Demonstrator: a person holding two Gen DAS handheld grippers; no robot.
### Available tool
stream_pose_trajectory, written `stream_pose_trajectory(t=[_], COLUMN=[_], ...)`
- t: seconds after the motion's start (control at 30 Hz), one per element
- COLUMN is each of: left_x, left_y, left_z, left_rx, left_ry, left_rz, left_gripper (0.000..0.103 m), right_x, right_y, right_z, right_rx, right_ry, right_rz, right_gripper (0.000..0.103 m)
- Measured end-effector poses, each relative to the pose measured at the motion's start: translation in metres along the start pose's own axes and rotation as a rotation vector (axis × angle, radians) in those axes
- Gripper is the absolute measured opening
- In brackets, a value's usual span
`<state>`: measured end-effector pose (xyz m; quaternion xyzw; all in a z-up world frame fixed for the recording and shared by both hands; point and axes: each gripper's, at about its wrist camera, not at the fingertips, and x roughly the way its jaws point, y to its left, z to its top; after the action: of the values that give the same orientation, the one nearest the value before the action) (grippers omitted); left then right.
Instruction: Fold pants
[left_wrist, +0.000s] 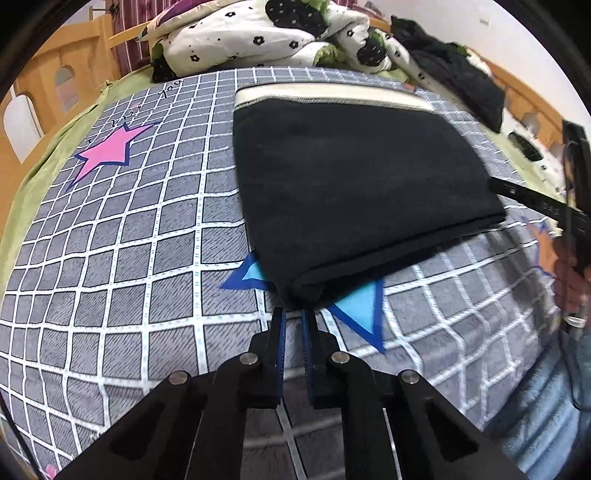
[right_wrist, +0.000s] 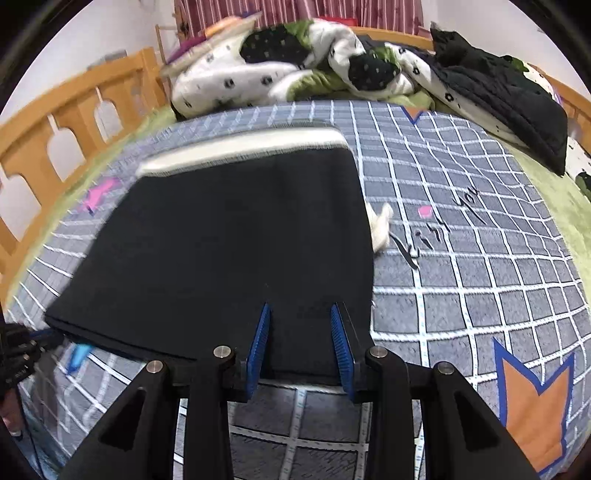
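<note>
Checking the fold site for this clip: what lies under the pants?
The pants lie on a grey grid blanket. A blue star pokes out from under their near corner, and a white scrap shows at one side edge. Whatever else lies beneath is covered.

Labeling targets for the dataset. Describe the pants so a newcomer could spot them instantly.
Start at the bed's grey blanket with its white grid and coloured stars. The pants lie folded flat in the middle of it, a black rectangle with a cream band along the far edge. The other dark garment is crumpled by the flowered quilt; only the pants are flat and neatly squared.
</note>
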<state>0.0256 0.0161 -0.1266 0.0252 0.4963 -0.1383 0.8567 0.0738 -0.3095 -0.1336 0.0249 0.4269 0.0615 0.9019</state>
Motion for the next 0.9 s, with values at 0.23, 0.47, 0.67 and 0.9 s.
stream_pose_trajectory(t=[0.23, 0.47, 0.67, 0.9], left_x=[-0.037, -0.002, 0.028, 0.011], left_y=[0.014, 0.003, -0.017, -0.004], left_z=[0.003, 0.047, 0.041, 0.080], left_rx=[-0.057, -0.069, 0.011, -0.064], left_ry=[-0.136, -0.118, -0.060, -0.149], left_rz=[-0.085, -0.049, 0.076, 0.124], left_gripper=[0.018, 0.026, 0.031, 0.031], right_x=[-0.017, 0.005, 0.023, 0.015], right_y=[-0.003, 0.002, 0.008, 0.002], right_z=[0.010, 0.020, 0.019, 0.031], right_rx=[0.017, 0.018, -0.006, 0.017], right_ry=[-0.083, -0.054, 0.015, -0.049], right_rz=[0.031, -0.012, -0.097, -0.098], right_gripper=[0.034, 0.035, 0.036, 0.039])
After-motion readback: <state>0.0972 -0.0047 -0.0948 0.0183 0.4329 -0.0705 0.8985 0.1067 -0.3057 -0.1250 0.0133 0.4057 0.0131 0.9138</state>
